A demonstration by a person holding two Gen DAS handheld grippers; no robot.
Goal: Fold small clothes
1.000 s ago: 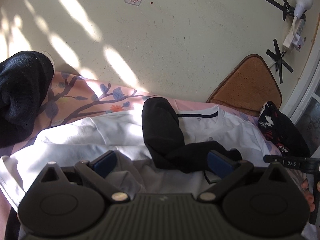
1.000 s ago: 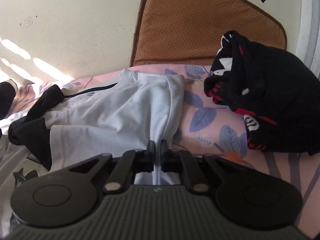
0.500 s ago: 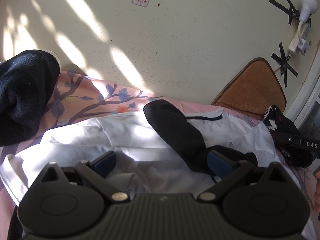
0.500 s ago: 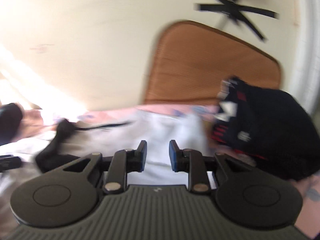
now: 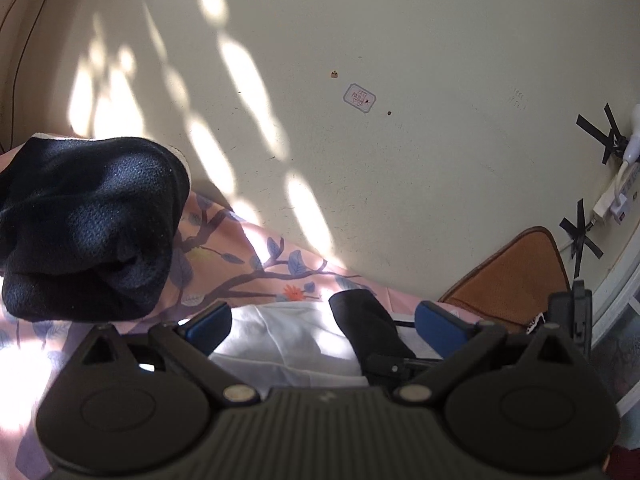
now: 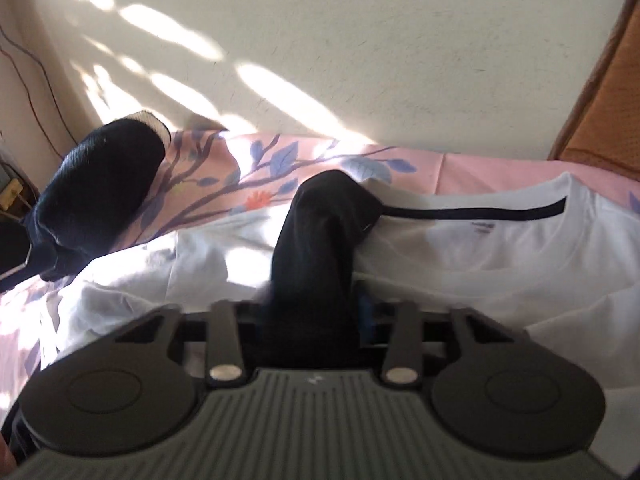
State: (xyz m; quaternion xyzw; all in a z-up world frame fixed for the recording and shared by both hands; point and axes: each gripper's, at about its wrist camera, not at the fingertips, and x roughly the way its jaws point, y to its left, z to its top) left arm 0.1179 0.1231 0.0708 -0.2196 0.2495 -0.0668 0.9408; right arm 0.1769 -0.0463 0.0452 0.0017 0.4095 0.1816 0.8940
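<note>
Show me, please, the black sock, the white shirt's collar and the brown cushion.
black sock [image 6: 320, 232], right wrist view, middle of its length.
white shirt [image 6: 480, 214], right wrist view, dark collar band.
brown cushion [image 5: 516, 276], left wrist view, its perforated face.

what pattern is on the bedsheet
Pink bedsheet with purple branches, blue leaves and a small orange flower; the right wrist view shows it best.

Sun patches dapple the cream wall [image 5: 400, 40] above the pink floral bedsheet [image 6: 480, 168].

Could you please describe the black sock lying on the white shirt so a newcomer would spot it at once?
On the pink floral bedsheet lies a white shirt. The black sock lies across it, long and narrow, unlike the bulky dark fleece bundle by the wall.
</note>
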